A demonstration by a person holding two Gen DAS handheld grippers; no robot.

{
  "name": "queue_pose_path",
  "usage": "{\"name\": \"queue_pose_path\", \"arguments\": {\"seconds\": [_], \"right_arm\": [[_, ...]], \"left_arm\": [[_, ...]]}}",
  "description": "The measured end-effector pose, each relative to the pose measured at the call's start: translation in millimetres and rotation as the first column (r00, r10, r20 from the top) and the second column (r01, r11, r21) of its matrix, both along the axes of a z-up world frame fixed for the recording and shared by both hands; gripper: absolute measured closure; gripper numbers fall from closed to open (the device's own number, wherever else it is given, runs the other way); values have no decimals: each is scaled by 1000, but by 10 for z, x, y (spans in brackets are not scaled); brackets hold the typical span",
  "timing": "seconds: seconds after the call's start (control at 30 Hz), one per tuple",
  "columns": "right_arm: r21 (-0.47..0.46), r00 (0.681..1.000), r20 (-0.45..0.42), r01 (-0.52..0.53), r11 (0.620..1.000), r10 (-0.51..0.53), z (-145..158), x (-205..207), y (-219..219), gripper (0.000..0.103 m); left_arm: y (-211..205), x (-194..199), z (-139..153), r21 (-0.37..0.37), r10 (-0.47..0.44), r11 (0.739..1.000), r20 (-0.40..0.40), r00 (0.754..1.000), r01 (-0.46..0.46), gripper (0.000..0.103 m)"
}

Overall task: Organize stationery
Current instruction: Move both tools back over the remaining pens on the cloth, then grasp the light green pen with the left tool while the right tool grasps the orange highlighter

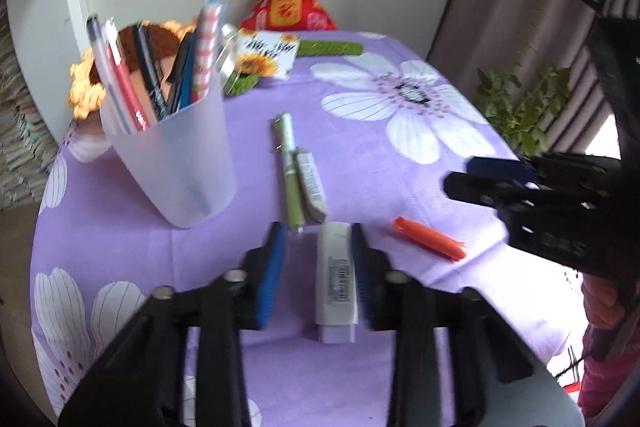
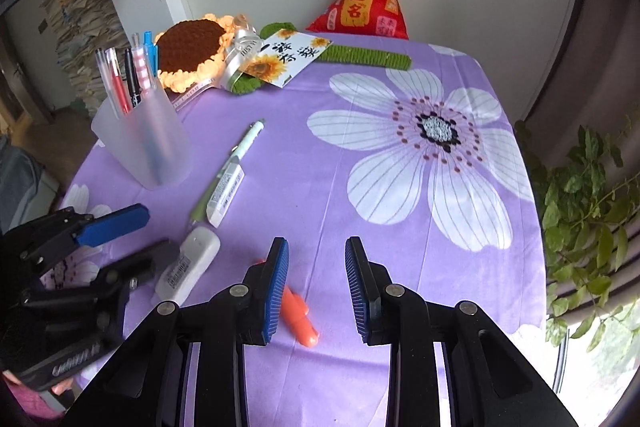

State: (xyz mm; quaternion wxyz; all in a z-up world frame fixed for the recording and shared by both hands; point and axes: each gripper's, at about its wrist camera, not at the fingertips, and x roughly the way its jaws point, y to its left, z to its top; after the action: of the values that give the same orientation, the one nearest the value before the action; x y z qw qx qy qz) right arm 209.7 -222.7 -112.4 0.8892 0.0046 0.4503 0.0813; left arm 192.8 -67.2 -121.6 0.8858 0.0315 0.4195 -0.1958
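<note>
- Purple cloth with big white flowers covers the table (image 2: 280, 187) where we work, and the stationery lies scattered across its near half.
- Our left gripper (image 1: 318, 259) has its jaws spread around a white correction tape (image 1: 335, 287), which lies flat on the cloth close against the right finger; we cannot tell whether that finger touches it, and the left finger stands well apart.
- Our right gripper (image 2: 316, 275) holds its jaws wide apart with nothing between them, hovering low over the cloth.
- An orange marker (image 2: 300, 315) lies partly behind the right gripper's left finger; in the left wrist view it rests just right of the correction tape.
- A green pen (image 1: 291, 171) and a small grey-white glue stick (image 1: 311, 185) lie side by side, touching, just beyond the correction tape.
- A frosted plastic cup (image 1: 176, 163) stands upright at the left, with several pens (image 1: 160, 67) leaning inside it.
- Behind it we see a crocheted sunflower (image 2: 196, 51), a sunflower card (image 2: 286, 61) and a red pyramid-shaped pouch (image 2: 366, 7) by the wall.
</note>
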Motion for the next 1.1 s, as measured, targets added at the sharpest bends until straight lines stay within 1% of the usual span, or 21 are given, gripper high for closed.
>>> {"name": "queue_pose_path", "arguments": {"seconds": [0.17, 0.27, 0.43, 0.53, 0.7, 0.77, 0.8, 0.83, 0.93, 1.1], "right_arm": [[1, 1000, -9, 3, 1000, -3, -50, -45, -41, 74], [11, 1000, -14, 6, 1000, -6, -68, -46, -58, 74], [12, 1000, -25, -3, 1000, 3, -103, -70, -64, 74], [8, 999, -28, -38, 999, 38, -126, -120, -44, 74], [-37, 995, -37, -92, 995, 90, -202, -185, 52, 74], [-40, 995, -44, -86, 996, 84, -233, -179, 60, 74], [-37, 995, -49, -83, 996, 81, -246, -174, 58, 74], [-34, 996, -53, -81, 996, 79, -254, -173, 52, 74], [-34, 995, -52, -84, 996, 82, -254, -180, 47, 74], [-47, 993, -55, -108, 993, 106, -282, -186, 75, 74]], "left_arm": [[88, 95, -33, 8, 49, 999, -17, 999, -49, 80], [52, 135, -49, 26, 39, 999, -18, 999, -39, 80], [-59, 236, -131, 89, 20, 996, -18, 1000, -18, 80], [-92, 293, -174, 90, 8, 996, -28, 1000, -5, 80], [-178, 362, -176, 102, -7, 995, -23, 1000, 9, 80], [-219, 388, -192, 107, -19, 994, -34, 999, 23, 82], [-234, 394, -204, 126, -12, 992, -25, 1000, 15, 82], [-243, 410, -228, 136, -10, 991, -31, 999, 14, 87], [-188, 433, -265, 114, 2, 993, -53, 999, 4, 93], [-135, 405, -252, 101, 3, 995, -65, 998, 4, 94]]}}
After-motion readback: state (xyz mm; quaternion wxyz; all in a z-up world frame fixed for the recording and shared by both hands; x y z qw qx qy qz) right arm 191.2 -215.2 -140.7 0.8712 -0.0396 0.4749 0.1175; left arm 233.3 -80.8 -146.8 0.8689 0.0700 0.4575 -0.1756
